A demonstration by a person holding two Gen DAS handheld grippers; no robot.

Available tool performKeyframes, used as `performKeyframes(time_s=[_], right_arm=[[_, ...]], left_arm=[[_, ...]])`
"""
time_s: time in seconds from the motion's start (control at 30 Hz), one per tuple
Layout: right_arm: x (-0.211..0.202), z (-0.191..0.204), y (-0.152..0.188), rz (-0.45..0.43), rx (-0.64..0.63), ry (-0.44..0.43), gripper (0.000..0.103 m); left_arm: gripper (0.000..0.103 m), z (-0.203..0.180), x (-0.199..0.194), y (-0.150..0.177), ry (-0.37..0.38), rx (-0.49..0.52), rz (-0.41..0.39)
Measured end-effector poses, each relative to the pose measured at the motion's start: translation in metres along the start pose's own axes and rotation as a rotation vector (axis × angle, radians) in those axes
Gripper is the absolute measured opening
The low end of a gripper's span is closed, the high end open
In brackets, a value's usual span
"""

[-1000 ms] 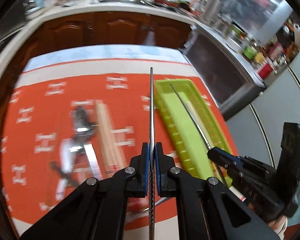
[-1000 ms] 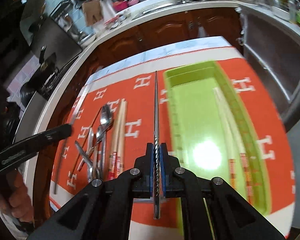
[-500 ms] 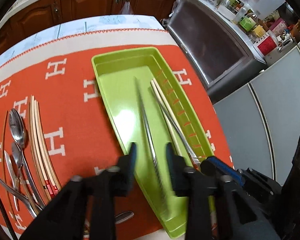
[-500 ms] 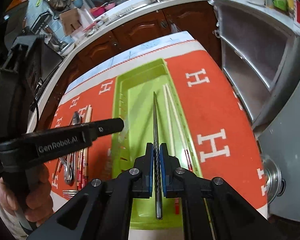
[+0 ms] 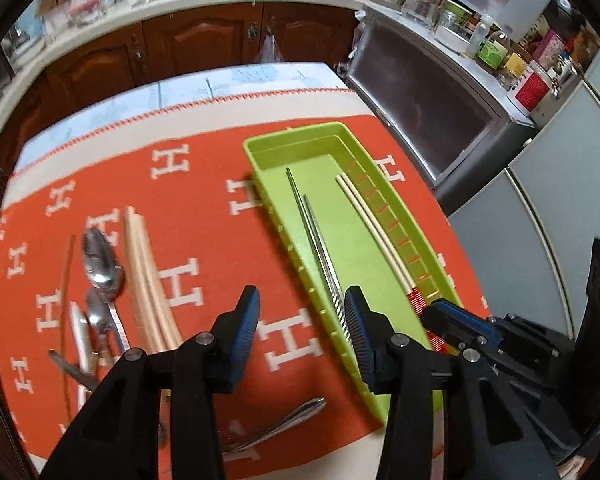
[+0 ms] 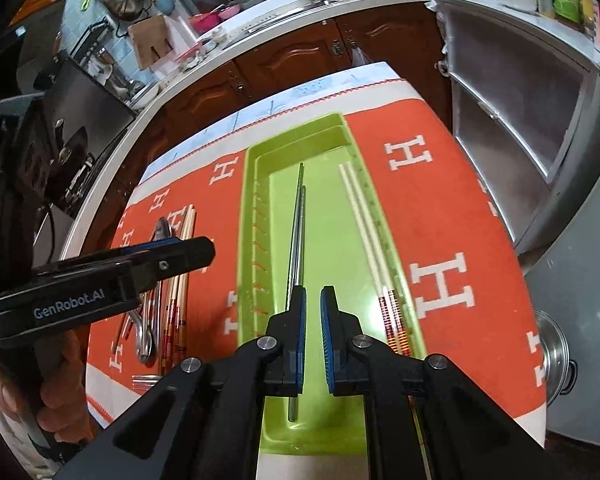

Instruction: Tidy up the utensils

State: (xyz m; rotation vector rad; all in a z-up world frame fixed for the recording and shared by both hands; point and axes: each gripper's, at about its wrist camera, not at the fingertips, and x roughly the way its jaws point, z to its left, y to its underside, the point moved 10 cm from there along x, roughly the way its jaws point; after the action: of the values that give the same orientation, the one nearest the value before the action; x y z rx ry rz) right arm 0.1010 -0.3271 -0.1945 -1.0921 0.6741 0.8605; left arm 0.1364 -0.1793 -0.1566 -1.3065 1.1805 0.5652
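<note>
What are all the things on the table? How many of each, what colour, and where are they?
Tray: one, lime green, on the cloth's right part.
Metal chopsticks: two, silver, in the tray's middle.
Pale chopsticks: two, cream with red ends, along the tray's right wall.
Wooden chopsticks: a bundle, tan, left of the tray.
Spoons: at least two, silver, beside that bundle.
Tablecloth: one, orange with white H's.
Left gripper: black, blue pads, open.
Right gripper: same, open.

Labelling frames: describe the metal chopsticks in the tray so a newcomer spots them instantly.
On the orange H-patterned cloth sits a long lime-green plastic tray. Down its middle lies a pair of thin silver metal chopsticks. The other pair there, cream chopsticks with red-banded ends, hugs the right wall.
</note>
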Motion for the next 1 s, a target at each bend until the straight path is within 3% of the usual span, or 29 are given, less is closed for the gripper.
performKeyframes(time_s=[0.47, 0.77, 1.0], right_arm=[[-0.004, 0.056, 0.007, 0.017, -0.090, -0.026, 0.008], [0.001, 0.115, 0.012, 0.050, -0.194, -0.058, 0.009], [0.020, 0.164, 0.019, 0.088, -0.266, -0.084, 0.014]], left_arm=[[0.057, 0.060, -0.071, 0.015, -0.172, 0.040, -0.174], [0.058, 0.158, -0.112, 0.039, -0.250, -0.111, -0.231], [0.058, 0.222, -0.107, 0.071, -0.238, -0.254, -0.190]])
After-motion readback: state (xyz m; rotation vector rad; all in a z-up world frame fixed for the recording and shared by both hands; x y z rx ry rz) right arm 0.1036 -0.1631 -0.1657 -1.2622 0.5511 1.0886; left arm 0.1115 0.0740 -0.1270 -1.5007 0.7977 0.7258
